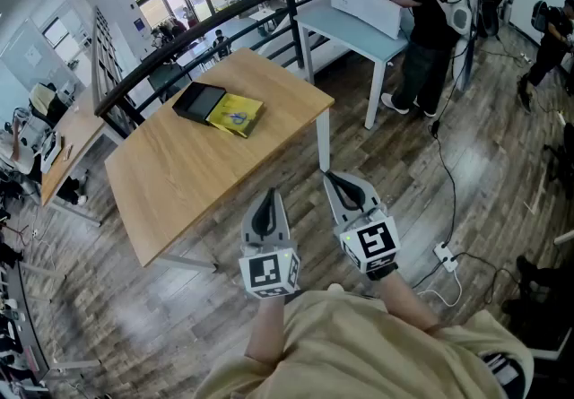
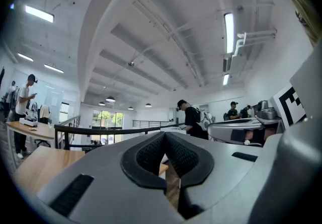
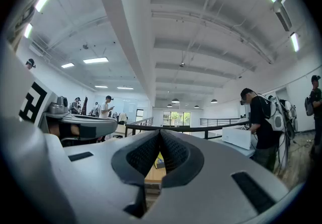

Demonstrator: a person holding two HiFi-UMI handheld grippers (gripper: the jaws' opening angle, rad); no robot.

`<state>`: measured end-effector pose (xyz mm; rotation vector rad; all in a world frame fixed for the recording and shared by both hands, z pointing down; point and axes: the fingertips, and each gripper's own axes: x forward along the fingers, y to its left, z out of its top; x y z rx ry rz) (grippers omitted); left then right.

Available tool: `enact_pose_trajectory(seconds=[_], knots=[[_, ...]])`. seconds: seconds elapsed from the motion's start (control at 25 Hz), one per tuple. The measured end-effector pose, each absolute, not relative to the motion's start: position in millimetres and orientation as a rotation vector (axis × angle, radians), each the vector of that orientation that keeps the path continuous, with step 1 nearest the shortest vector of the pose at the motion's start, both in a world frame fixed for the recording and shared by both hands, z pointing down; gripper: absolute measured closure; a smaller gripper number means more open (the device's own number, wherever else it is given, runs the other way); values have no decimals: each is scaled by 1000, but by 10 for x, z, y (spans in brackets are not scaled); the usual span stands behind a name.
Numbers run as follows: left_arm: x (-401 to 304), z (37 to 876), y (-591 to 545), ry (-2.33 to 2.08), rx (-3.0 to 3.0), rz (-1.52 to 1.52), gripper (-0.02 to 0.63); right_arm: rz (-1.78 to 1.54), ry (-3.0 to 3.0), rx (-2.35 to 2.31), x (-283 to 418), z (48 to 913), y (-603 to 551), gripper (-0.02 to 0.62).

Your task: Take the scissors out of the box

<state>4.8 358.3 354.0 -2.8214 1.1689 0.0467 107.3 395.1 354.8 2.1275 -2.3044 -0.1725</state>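
The left hand-held gripper (image 1: 267,197) and the right hand-held gripper (image 1: 335,178) are both clenched on nothing. They hover side by side, level, off the near edge of the tabletop (image 1: 179,182). Well ahead of them and a little to the left, a yellow box (image 1: 236,114) lies touching a black box (image 1: 198,102). A greyish shape in the yellow one looks like the scissors (image 1: 239,117), though it is too small to be sure.
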Motion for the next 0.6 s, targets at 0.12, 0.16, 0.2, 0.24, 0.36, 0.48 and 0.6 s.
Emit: enact_pose_trajectory(seconds=[0.12,0.16,0.2,0.24,0.36,0.48,0.6], knots=[[135,3609,3695,1155,-2837,39,594,-129,-2299,2158,1200,3614,4017,580],[146,3625,3714,1155,-2840,35,594,-116,-2303,2168,1222,3623,4038,581],[151,3636,3718,1157,-2840,31,594,-101,-2315,2179,1234,3624,4055,580],[159,3644,3707,1157,-2841,27,594,-82,-2338,2186,1238,3623,4062,580],[242,3681,3632,1143,-2850,16,594,-13,-2417,2193,1278,3665,4026,580],[348,3738,3529,1134,-2862,18,594,20,-2422,2191,1359,3758,3926,581],[462,3787,3374,1113,-2875,22,594,25,-2395,2207,1465,3806,3765,580]])
